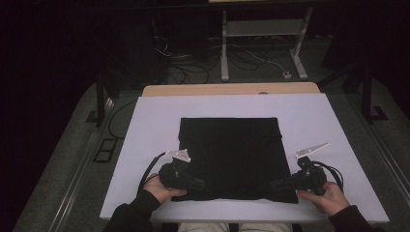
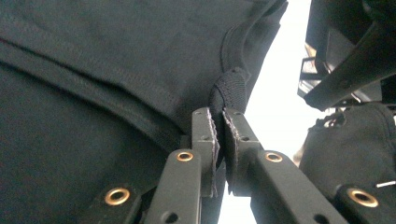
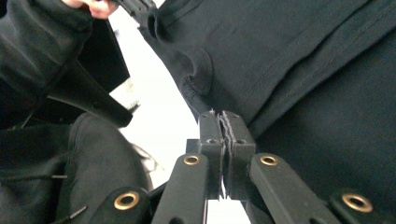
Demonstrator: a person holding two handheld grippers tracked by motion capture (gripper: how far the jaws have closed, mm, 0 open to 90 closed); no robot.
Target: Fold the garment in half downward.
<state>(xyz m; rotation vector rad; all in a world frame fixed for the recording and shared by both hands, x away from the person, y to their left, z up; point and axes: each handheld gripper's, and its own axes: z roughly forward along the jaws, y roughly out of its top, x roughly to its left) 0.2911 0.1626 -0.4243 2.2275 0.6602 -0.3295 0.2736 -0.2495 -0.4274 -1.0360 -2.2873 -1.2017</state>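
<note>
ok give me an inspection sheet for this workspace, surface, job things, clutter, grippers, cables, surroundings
surface: white board on a wooden table top, bare around the cloth.
job's things: black garment, folded to a rough square, flat in the middle of the board; stitched hem lines show in both gripper views.
clutter: nothing seen on the board.
grippers: left gripper shut on the garment's near left corner; right gripper shut on its near right corner; a hand behind each.
cables: a black cable trails from each gripper; loose leads on the floor beyond the table.
surroundings: dark room, grey floor, white stand legs behind.
</note>
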